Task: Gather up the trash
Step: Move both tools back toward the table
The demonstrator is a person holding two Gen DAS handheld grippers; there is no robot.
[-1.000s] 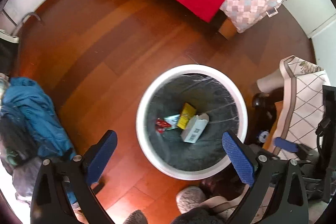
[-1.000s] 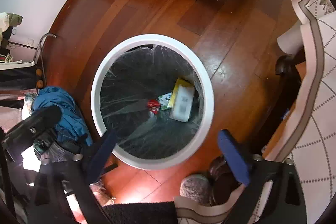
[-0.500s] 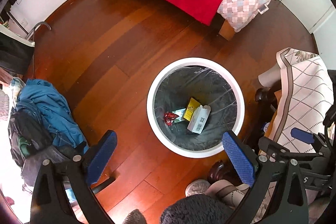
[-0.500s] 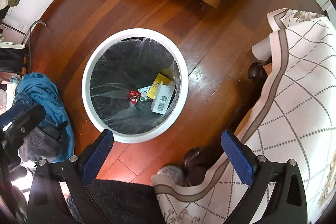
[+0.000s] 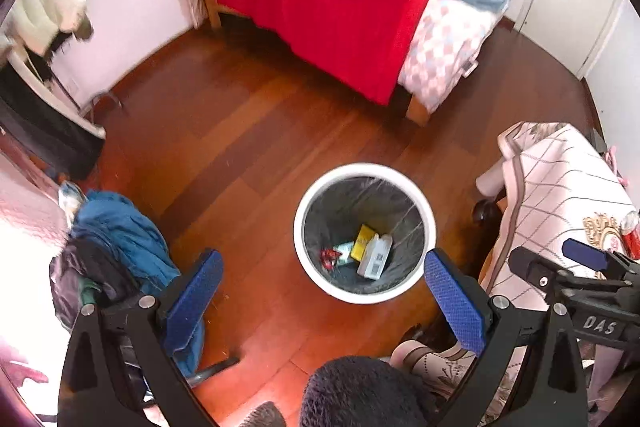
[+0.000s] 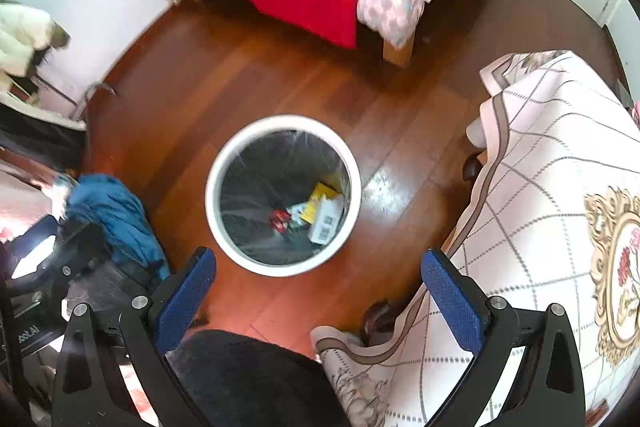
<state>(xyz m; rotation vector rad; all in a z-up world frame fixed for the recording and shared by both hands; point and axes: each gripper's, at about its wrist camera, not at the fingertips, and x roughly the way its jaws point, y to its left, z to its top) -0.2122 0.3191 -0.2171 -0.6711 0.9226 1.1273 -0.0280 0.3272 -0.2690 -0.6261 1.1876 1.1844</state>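
A white round trash bin (image 5: 308, 211) with a clear liner stands on the wooden floor; it also shows in the right wrist view (image 6: 214, 183). Inside lie a white box (image 5: 375, 256), a yellow packet (image 5: 361, 237) and a red wrapper (image 5: 328, 257); the white box (image 6: 326, 219) and the red wrapper (image 6: 280, 218) show in the right wrist view too. My left gripper (image 5: 322, 277) is open and empty, high above the bin. My right gripper (image 6: 318, 275) is open and empty, also high above it.
A table with a white checked cloth (image 6: 552, 179) stands right of the bin. A bed with a red blanket (image 5: 328, 15) is at the back. Blue clothes (image 5: 120, 231) are piled at the left. A red can (image 5: 630, 233) rests on the table.
Both grippers have risen well away from the bin, which looks smaller now. More of the room, bed and table has come into view. Both stay open.
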